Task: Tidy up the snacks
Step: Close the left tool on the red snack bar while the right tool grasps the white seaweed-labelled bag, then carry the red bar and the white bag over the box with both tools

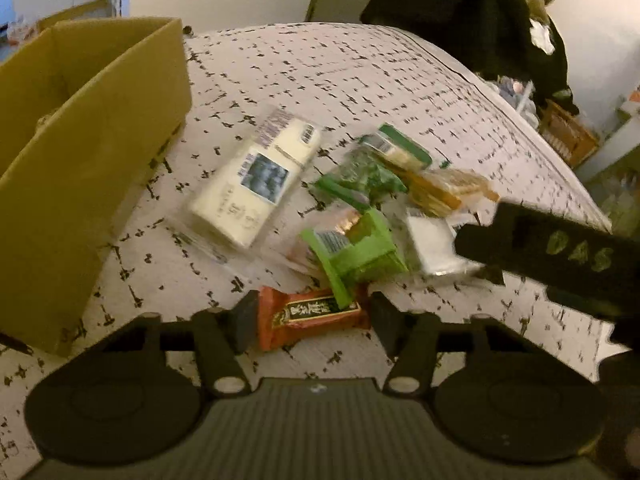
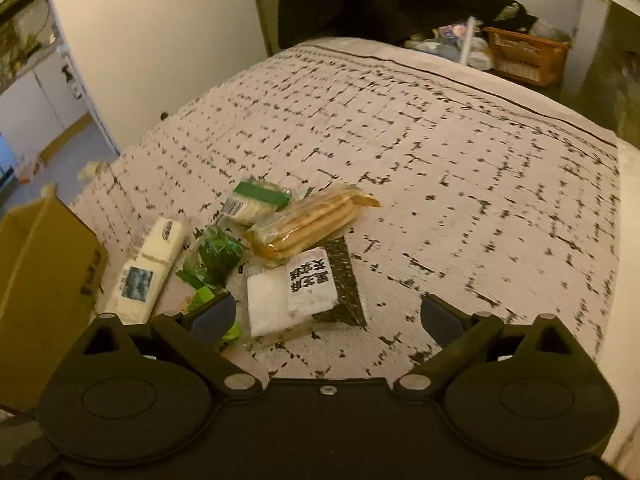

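Here the left gripper (image 1: 314, 318) has its fingers on either side of an orange snack bar (image 1: 316, 316) on the patterned bedspread (image 1: 360, 80), though blur hides whether they actually pinch it. The right gripper (image 2: 326, 316) hangs spread wide above a white rice-ball packet (image 2: 298, 290). A cardboard box (image 1: 80, 160) sits left, partly cut off.

Cardboard box (image 1: 80, 160) left of the snack pile (image 1: 360, 208), wrapped bar (image 1: 312, 316) nearest, seemingly between left tongs (image 1: 312, 320)
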